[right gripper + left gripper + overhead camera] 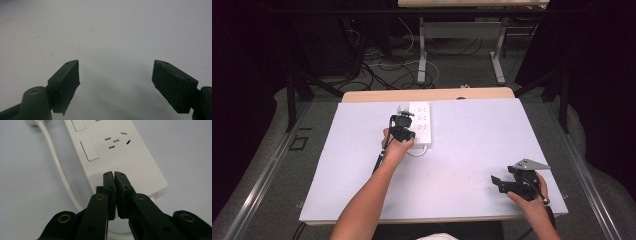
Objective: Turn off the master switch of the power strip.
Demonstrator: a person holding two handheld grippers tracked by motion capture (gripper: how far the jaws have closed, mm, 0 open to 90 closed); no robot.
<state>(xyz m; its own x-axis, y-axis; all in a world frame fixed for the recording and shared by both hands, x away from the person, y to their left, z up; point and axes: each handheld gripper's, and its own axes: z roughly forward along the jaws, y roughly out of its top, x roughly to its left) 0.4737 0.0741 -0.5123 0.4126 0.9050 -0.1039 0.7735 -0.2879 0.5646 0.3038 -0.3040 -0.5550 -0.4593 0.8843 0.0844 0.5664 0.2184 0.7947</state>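
Left gripper (114, 176): jaws pressed together, nothing between them, tips over the near end of the power strip (120, 152) at the frame's centre; contact with it cannot be told. Strip is white, with a socket and rocker switch toward the top of the frame. Its cord (56, 162) runs down the left side and curves under the jaws. High view: left gripper (402, 125) sits at upper centre, beside the strip (421, 122) on the table (472, 145). Right gripper (116, 75): jaws spread wide, empty, over bare table; in the high view it (504, 182) rests at lower right, well apart from the strip.
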